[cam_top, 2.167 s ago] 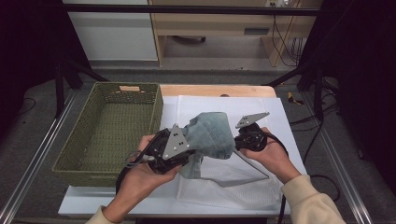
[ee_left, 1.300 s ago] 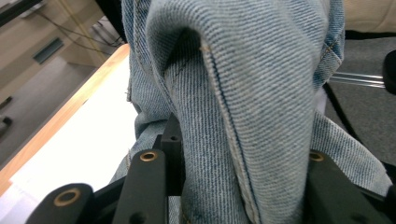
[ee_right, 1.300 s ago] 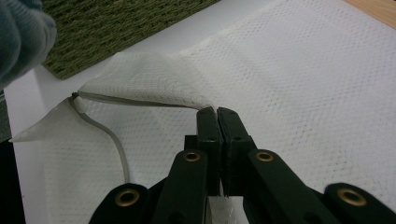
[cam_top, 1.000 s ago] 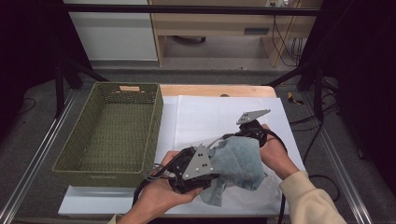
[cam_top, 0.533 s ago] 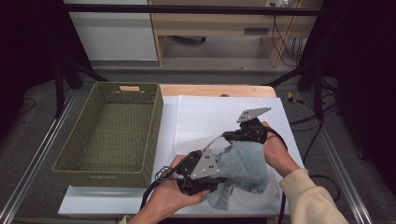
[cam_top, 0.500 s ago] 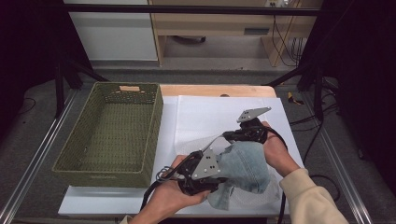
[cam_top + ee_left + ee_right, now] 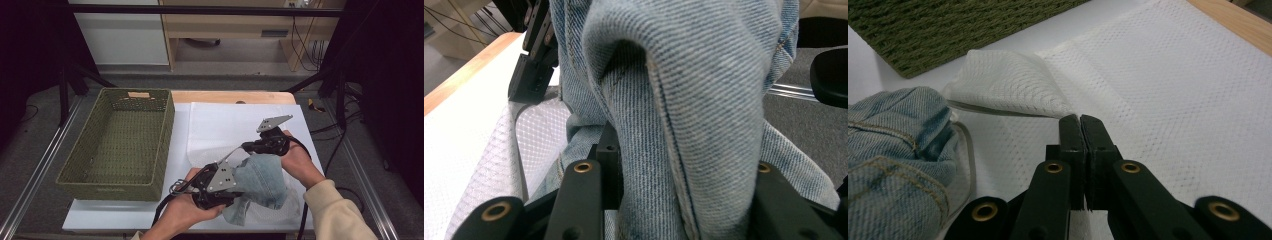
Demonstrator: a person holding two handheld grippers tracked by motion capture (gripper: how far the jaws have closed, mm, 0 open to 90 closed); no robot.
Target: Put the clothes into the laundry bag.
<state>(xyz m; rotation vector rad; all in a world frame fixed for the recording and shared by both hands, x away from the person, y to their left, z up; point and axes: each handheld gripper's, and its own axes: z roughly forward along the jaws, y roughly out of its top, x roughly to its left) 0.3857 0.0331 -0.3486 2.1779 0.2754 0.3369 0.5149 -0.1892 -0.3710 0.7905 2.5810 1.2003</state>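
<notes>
A folded piece of blue denim (image 7: 265, 181) hangs low over the near right part of the table. My left gripper (image 7: 234, 186) is shut on it, and in the left gripper view the denim (image 7: 684, 85) bulges up between the jaws and hides their tips. A white mesh cloth (image 7: 235, 122) lies spread over the table. My right gripper (image 7: 246, 147) is shut on the cloth's near edge and holds that top layer lifted; in the right gripper view (image 7: 1080, 122) the raised flap (image 7: 1008, 90) curls up just beyond the jaws, with the denim (image 7: 893, 150) at the left.
A deep green woven basket (image 7: 75, 172) stands on the left half of the table, close beside the white cloth. The wooden table edge (image 7: 225, 96) runs along the far side. Metal rails (image 7: 360, 180) flank the table.
The left gripper has carried the denim from the table's middle to the right and nearer, then lower, close under the lifted cloth edge. The right gripper has stayed put.
</notes>
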